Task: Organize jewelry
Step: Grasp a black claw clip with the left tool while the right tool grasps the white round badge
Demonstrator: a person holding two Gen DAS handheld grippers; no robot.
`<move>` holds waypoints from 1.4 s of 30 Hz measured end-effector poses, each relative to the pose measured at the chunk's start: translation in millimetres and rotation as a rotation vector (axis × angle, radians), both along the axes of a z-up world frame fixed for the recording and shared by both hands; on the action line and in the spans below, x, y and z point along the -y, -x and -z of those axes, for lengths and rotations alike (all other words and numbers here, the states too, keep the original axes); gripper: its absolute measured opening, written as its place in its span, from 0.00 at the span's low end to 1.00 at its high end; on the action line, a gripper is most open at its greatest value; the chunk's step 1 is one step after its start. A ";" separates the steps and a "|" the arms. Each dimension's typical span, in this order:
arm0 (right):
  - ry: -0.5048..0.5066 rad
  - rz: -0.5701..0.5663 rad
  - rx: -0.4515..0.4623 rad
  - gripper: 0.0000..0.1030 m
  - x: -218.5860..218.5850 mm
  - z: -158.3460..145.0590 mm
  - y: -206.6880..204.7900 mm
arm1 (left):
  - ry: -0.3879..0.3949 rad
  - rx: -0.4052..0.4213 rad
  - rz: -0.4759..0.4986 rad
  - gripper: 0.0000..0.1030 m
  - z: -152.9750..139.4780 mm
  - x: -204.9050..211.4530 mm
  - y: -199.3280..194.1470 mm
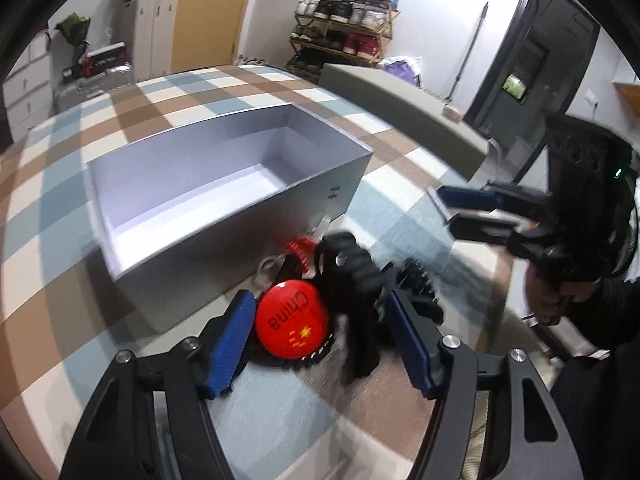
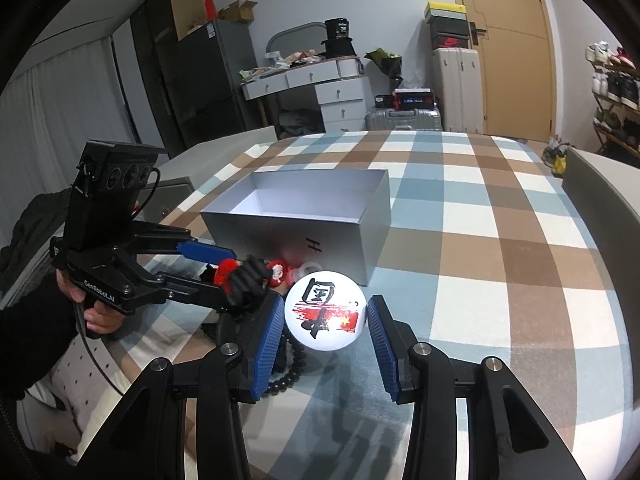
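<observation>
The jewelry lies in a small heap on the checked worktop (image 2: 460,240), just beside the near wall of an open grey box (image 2: 320,216) whose inside shows only white card. In the left wrist view a red round badge (image 1: 291,322) reading "China" sits between the spread left tongs (image 1: 320,336), with a black clawed hair clip (image 1: 352,280) at about 1 o'clock from it and a red piece (image 1: 298,249) behind, at 12 o'clock. In the right wrist view a white badge (image 2: 326,310) with a black character and a red flag sits between the right tongs (image 2: 326,344) — spread, touching neither side that I can tell. A string of black beads (image 2: 290,372) trails at its 7 o'clock.
</observation>
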State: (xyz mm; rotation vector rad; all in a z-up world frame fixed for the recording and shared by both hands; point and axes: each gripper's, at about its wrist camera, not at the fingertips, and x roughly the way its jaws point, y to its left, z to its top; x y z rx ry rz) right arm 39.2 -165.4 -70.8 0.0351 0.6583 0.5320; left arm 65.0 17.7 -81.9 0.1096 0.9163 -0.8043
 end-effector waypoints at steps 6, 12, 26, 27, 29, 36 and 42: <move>0.005 -0.013 0.011 0.41 -7.4 -3.6 4.6 | -0.050 0.052 -0.046 0.42 1.3 -0.2 7.3; 0.007 -0.015 0.036 0.41 -9.1 -10.5 13.9 | -0.154 0.118 -0.062 0.34 3.5 9.8 12.2; -0.043 -0.011 0.058 0.42 -0.4 -16.3 22.6 | -0.240 0.146 -0.117 0.10 5.9 21.3 40.3; -0.050 -0.011 0.057 0.42 0.8 -16.3 22.8 | -0.235 0.141 -0.117 0.10 6.2 22.2 42.0; -0.061 -0.008 0.057 0.42 3.5 -15.9 23.0 | -0.212 0.118 -0.111 0.10 6.1 23.3 44.4; -0.094 -0.006 0.055 0.42 12.1 -16.0 26.1 | -0.197 0.073 -0.152 0.16 6.0 30.4 36.3; -0.099 0.012 0.054 0.42 22.0 -13.3 25.2 | -0.265 0.097 -0.140 0.29 8.9 47.5 32.6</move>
